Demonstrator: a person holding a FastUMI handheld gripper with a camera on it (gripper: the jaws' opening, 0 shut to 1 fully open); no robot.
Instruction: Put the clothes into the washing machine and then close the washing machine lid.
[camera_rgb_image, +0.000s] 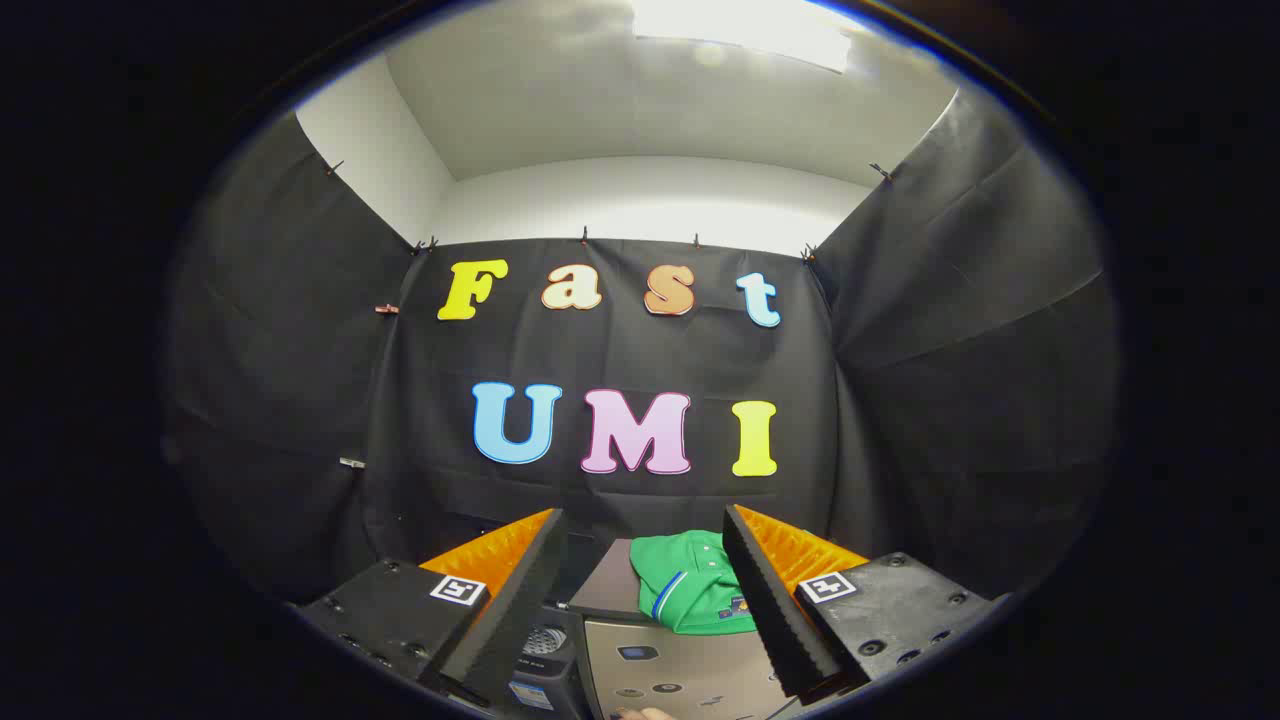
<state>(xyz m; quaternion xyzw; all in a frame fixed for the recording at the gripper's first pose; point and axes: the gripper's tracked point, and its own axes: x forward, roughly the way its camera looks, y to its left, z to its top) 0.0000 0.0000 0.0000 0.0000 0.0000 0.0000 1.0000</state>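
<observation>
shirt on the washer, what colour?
Green, with a blue-and-white stripe; the shirt lies on the washing machine beyond the open gripper. Gripper view.

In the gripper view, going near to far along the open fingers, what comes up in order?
Gripper open, holding nothing → washing machine panel between the fingers → green shirt lying on top beyond it → black cloth wall.

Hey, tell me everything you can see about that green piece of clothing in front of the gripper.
The green garment looks like a soft knit shirt, folded into a low bundle, with a blue and white striped trim along one edge and a small patch near its lower edge. It lies on the top of the washing machine, beside a darker raised panel. It sits just ahead of the open jaws of the gripper, nearer the right one, which hides part of it. Nothing grips it.
</observation>
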